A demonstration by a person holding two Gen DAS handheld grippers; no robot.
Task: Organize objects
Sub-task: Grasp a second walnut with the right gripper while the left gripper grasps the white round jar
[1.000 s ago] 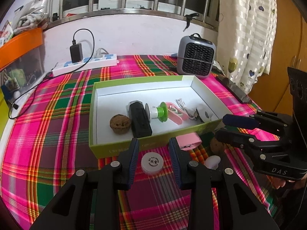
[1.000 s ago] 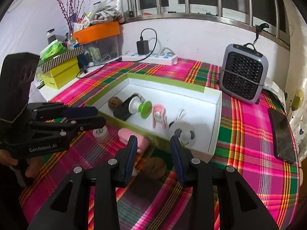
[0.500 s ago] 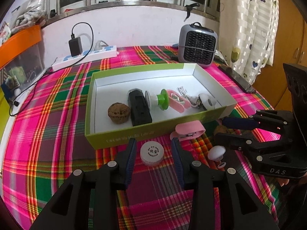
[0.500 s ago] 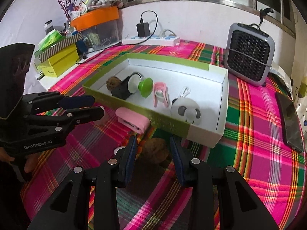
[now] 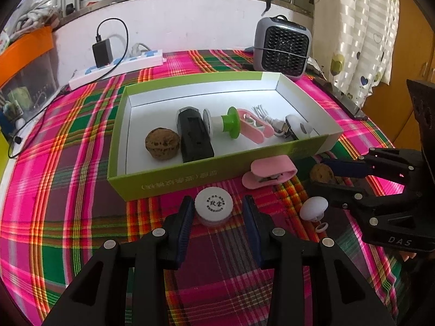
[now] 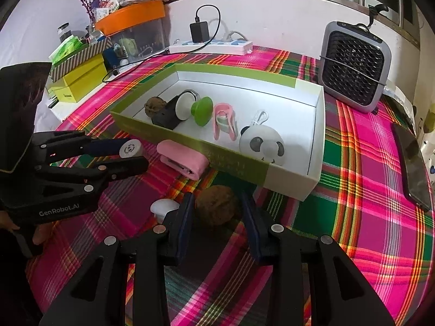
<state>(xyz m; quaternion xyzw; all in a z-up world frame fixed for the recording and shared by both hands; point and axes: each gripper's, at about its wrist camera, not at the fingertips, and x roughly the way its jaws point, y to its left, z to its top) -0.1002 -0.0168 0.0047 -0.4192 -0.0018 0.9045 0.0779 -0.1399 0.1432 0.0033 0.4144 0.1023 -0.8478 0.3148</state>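
Plaid cloth (image 5: 68, 190) in pink and green covers the table in the left wrist view. The left gripper (image 5: 217, 214) straddles a white round tin (image 5: 214, 206) just before the green box (image 5: 190, 182); small gaps show at both pads, so it is released. The right gripper (image 5: 323, 176) partly hides a brown walnut (image 5: 320, 172) at the right. The box's front wall cuts off the lower part of its contents.

In the right wrist view, the right gripper (image 6: 217, 217) brackets the walnut (image 6: 216, 207), unclenched, with shadow hiding any contact. A white knob (image 6: 163, 207) is half hidden behind its left finger (image 6: 185, 217). The left gripper (image 6: 130, 154) covers part of the tin (image 6: 131, 148).
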